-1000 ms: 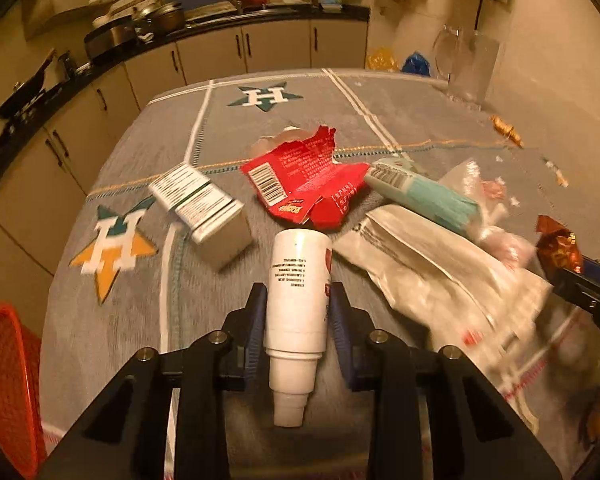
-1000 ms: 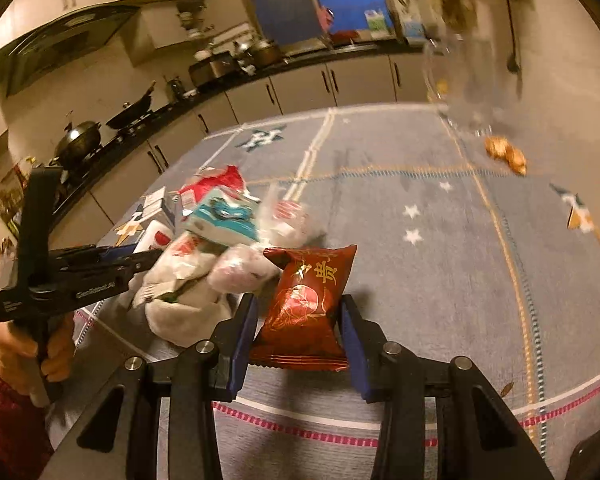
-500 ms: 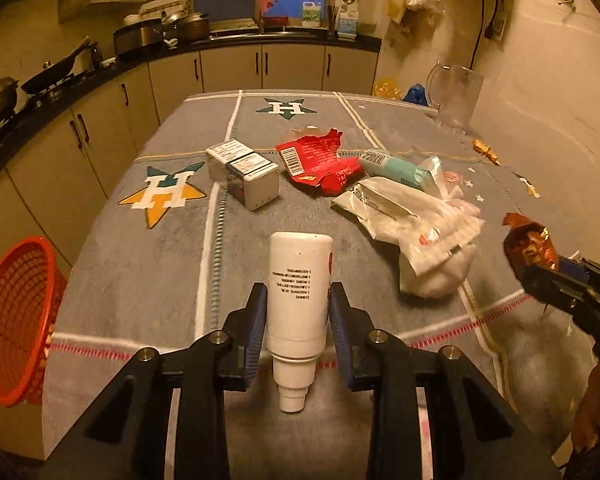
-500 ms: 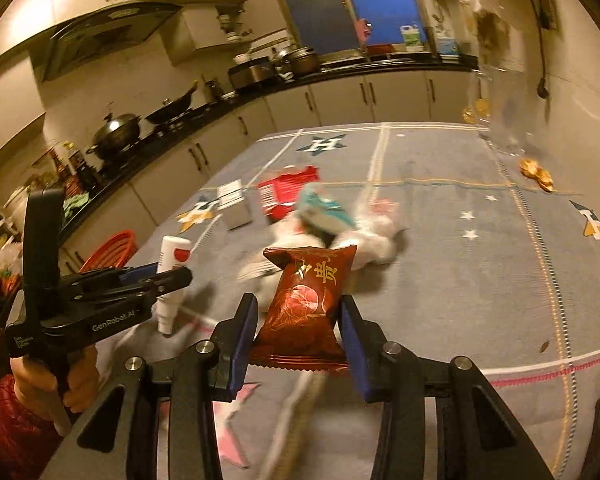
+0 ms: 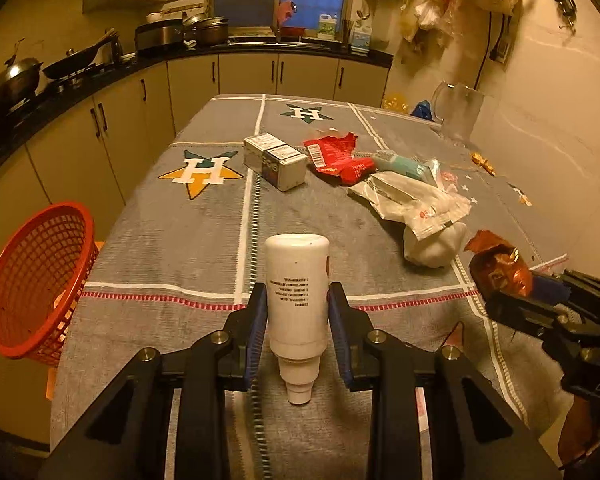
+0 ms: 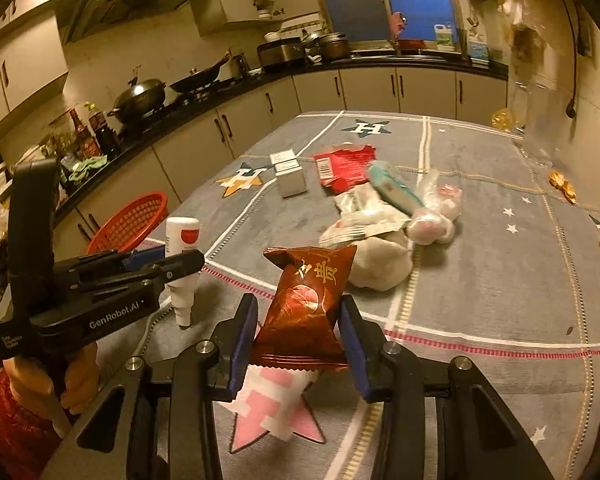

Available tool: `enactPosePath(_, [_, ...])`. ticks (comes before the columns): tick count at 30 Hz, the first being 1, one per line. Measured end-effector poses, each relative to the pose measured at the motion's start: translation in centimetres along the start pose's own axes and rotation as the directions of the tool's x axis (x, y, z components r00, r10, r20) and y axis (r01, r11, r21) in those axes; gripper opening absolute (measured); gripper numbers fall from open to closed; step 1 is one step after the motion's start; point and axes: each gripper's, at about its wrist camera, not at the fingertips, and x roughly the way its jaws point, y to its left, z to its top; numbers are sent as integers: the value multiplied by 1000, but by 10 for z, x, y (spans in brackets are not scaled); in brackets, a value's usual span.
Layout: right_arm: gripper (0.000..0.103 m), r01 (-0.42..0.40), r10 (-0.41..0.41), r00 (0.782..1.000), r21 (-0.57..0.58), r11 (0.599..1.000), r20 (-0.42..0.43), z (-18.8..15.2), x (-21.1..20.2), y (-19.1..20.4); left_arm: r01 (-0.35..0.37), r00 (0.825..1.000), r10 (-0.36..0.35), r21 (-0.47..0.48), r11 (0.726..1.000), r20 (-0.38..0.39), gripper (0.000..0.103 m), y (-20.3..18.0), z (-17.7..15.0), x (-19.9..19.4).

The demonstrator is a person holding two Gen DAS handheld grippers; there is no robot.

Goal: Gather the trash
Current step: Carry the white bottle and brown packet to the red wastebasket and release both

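While level, left claw point(image 5: 298, 320) grips bottle point(image 5: 298, 300) — right claw point(image 6: 298, 336), packet point(image 6: 306, 300).

A wok point(image 6: 140, 96) and pots point(image 5: 206, 30) sit on the kitchen counter point(image 5: 80, 80); a clear jug point(image 5: 458, 110) stands at the worktop's point(image 5: 180, 232) far corner.

Left wrist view: fisheye, low behind left claw point(image 5: 298, 322), over near edge of table point(image 5: 172, 248), facing far edge and window wall; near edge close, far edge distant.
Right wrist view: fisheye, behind right claw point(image 6: 298, 330), near table's point(image 6: 500, 272) near right corner, angled toward far left corner.
Shared: table centre, trash pile point(image 5: 412, 196) point(image 6: 380, 216), red basket point(image 5: 36, 276) point(image 6: 132, 220) off left edge. Each view catches other claw point(image 5: 540, 300) point(image 6: 168, 264).
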Motion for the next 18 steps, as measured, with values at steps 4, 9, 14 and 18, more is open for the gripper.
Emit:
enactPosePath(4, [45,-9,9,1000,-15,1000,-5,3,4,4,-9,1000,9,2,1000,8,29,1,1,-2])
enactPosePath(9, [45,-18,18,1000,-10,1000,-4,6,8,7,-11,1000,11,0,1000,14,29,4,1,-3])
enactPosePath(14, [45,-12,12,1000,-13,1000,-1,6,6,12,-7,1000,7,-9,1000,24,29,7,1,-8])
enactPosePath(18, [45,-9,9,1000,-21,1000,11,5,-1,16,-7,999,7,-13,1000,37,29,8,0,-15])
